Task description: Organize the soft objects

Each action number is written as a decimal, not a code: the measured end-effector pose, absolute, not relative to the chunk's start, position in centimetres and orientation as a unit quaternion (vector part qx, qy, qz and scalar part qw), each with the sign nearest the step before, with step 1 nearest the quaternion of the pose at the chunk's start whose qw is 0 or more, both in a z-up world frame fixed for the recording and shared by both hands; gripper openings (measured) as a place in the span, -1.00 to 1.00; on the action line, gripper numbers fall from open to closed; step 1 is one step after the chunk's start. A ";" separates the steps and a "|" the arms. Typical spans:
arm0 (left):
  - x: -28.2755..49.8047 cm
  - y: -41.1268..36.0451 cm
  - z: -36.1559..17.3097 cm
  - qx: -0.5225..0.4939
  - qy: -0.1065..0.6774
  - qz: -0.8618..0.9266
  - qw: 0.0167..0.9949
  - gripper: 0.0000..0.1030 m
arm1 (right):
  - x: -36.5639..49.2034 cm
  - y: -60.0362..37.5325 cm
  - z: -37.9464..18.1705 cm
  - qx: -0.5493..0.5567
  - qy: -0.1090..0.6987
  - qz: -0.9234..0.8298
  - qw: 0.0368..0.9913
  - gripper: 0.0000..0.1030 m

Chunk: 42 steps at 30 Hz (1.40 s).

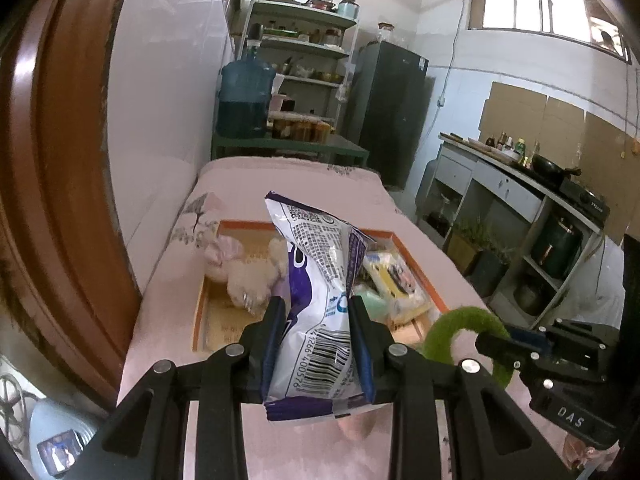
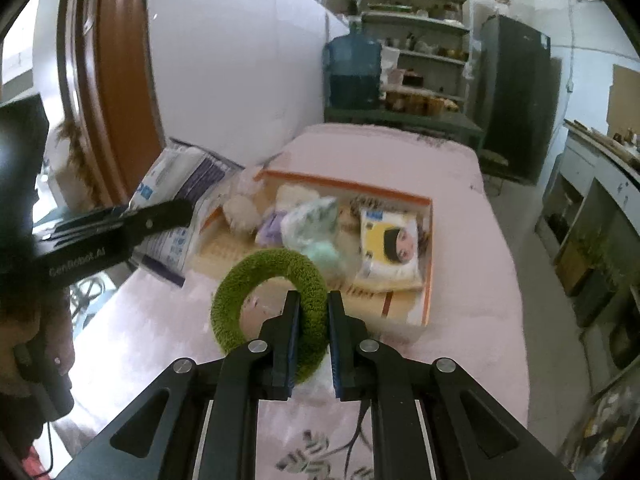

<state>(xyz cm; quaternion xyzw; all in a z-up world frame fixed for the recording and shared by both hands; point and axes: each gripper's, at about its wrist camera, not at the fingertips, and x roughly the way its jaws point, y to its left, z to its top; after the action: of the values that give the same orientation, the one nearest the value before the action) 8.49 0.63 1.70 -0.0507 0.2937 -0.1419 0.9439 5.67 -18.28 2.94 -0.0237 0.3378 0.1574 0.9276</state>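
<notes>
My left gripper (image 1: 318,304) is shut on a white and purple snack bag (image 1: 316,300) and holds it upright above the pink-covered table, just short of the orange-rimmed box (image 1: 420,264). The bag also shows in the right wrist view (image 2: 180,208), with the left gripper (image 2: 168,212) on it. My right gripper (image 2: 313,300) is shut on a fuzzy green ring (image 2: 248,280), held above the table in front of the box (image 2: 428,280). The ring also shows in the left wrist view (image 1: 452,328), with the right gripper (image 1: 496,344) on it.
The box holds a white fluffy toy (image 1: 252,276), a yellow and white packet (image 2: 392,244), a clear bag with a mint item (image 2: 316,232) and a purple item. A brown door frame (image 1: 52,160) stands left. A kitchen counter (image 1: 520,184) runs along the right.
</notes>
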 end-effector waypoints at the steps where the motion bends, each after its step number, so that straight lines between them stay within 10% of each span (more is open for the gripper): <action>1: 8.8 0.7 1.9 -0.050 0.291 -0.141 0.945 -0.37 | 6.1 -18.4 3.3 -0.021 0.334 0.157 0.929 -0.75; 42: 26.3 0.1 0.2 -0.077 0.348 -0.092 0.930 -0.37 | 24.7 -21.9 2.6 0.069 0.375 0.114 0.918 -0.74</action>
<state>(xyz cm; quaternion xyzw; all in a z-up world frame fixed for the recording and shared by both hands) 26.28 0.12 0.22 -0.0769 0.3481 -0.0923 0.9297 24.68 -21.87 2.63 0.0695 0.3747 0.1136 0.9175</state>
